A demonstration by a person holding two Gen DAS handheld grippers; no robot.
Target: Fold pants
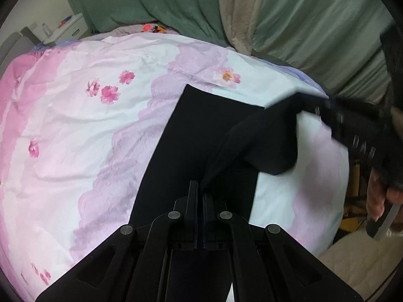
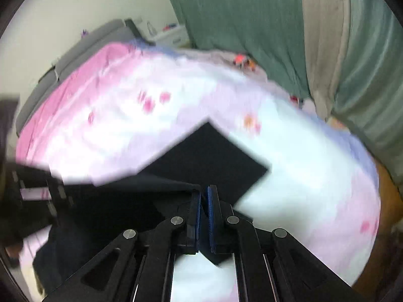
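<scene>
Black pants (image 1: 199, 136) lie lengthwise on a pink and white floral bed sheet (image 1: 75, 115). My left gripper (image 1: 200, 191) is shut on the near edge of the pants. My right gripper (image 2: 204, 196) is shut on another part of the same edge and holds it lifted above the bed; it shows in the left wrist view (image 1: 314, 110) at the right, with the black cloth (image 1: 264, 141) hanging between the two grippers. The far end of the pants (image 2: 209, 156) lies flat on the sheet (image 2: 289, 176). The right wrist view is blurred by motion.
Green and beige curtains (image 1: 226, 7) hang behind the bed. A white bedside cabinet (image 1: 68, 27) stands at the far left. A grey headboard (image 2: 83, 47) runs along the bed's left side. The bed's right edge (image 1: 345, 176) drops to a yellow-brown floor.
</scene>
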